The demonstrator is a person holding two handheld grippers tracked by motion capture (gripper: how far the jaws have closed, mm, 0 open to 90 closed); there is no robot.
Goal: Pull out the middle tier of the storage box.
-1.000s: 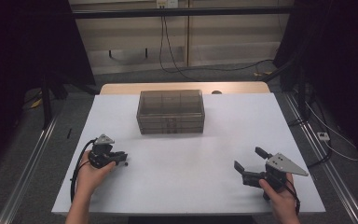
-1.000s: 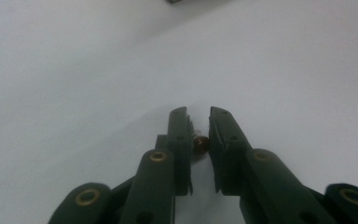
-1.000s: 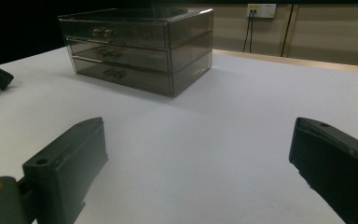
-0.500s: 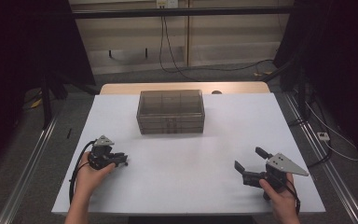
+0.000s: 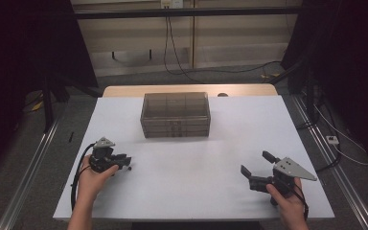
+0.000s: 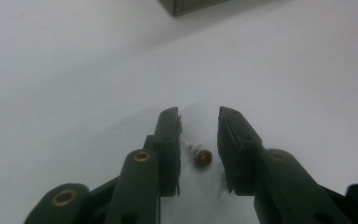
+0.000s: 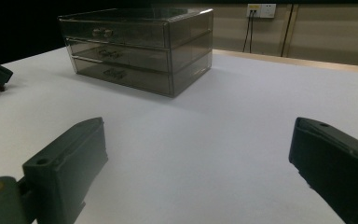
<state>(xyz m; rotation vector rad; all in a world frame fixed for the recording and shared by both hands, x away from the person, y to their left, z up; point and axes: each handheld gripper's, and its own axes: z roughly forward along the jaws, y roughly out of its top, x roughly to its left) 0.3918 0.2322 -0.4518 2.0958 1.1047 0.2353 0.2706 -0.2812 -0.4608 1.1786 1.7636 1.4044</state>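
Left gripper point(image 6: 199, 116) sits low on the white table point(image 5: 211, 191) near its left edge, jaws just been opening, now a narrow gap with a small brown stud earring point(image 6: 201, 157) lying on the table between them, pads off it. Right gripper point(image 5: 261, 168) rests near the right edge, jaws spread wide, empty. Smoky clear three-drawer organizer point(image 5: 175, 115) stands toward the far side, well apart from both.

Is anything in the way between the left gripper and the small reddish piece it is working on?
Nothing visible. The small reddish piece lies on the white table between the left gripper's jaws, which have just been opening and stand apart from it, with no other item between.
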